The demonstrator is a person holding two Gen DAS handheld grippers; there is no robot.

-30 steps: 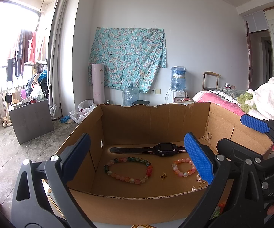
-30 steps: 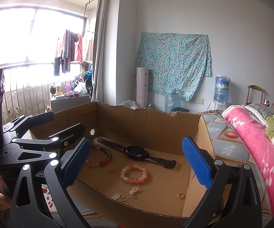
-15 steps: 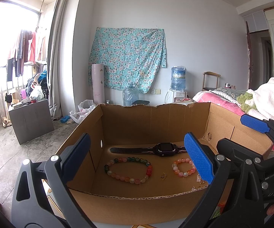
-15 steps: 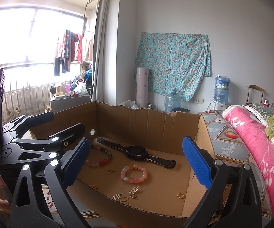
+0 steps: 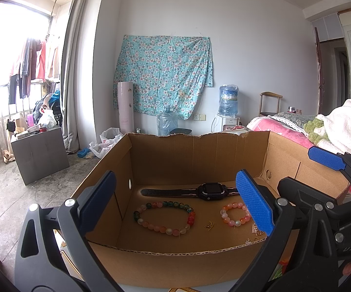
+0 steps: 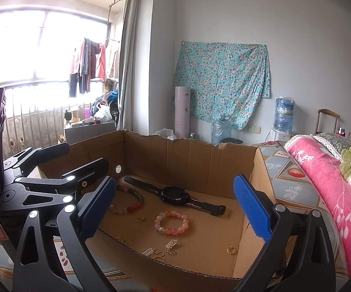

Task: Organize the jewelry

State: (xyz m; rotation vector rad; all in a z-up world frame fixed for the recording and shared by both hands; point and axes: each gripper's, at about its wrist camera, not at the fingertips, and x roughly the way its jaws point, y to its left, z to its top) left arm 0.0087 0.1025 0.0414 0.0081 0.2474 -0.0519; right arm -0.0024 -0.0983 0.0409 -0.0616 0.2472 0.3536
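Bedroom clutter frames the left wrist view: a floral cloth on the far wall, a water dispenser, and a pink-covered bed at the right. Nothing has shifted over the last second; the left gripper hovers just short of the cardboard box, jaws wide and empty. On the box floor a black watch lies along the back wall, a large bead bracelet sits toward the left wall, and a small pink bracelet lies to its right with gold charms between them.

From the right wrist view the picture is equally still. The right gripper also holds outside the near edge, jaws wide with nothing between them. A gold ring rests near the front right corner, and more gold pendants lie along the near wall.

This stillness suggests that sorting has not begun; every piece remains loose in the box.
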